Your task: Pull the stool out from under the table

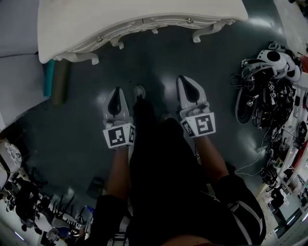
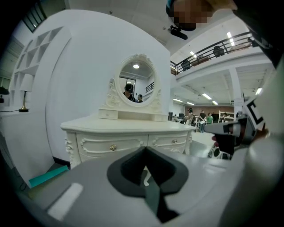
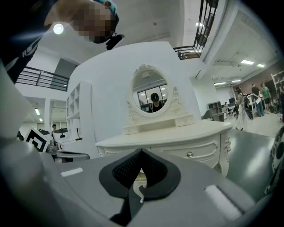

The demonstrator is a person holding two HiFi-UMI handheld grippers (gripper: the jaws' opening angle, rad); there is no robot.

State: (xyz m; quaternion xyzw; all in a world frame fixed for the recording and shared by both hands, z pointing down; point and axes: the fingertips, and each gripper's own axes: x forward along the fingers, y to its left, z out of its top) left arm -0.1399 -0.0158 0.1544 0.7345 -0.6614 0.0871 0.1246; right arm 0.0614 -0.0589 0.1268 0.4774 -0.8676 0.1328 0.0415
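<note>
Two grey plastic tongs out front: left tongs (image 1: 116,96) and right tongs (image 1: 188,87), both pinched fully shut on nothing, their black textured pads together, above the glossy dark floor (image 1: 72,129). Ahead stands one cream-painted carved table (image 1: 144,12) with scrolled legs, two round brass-coloured drawer knobs (image 2: 112,147) and one oval mirror (image 2: 135,84) at its back edge. The stool stays hidden: the table top covers whatever stands beneath.
</note>
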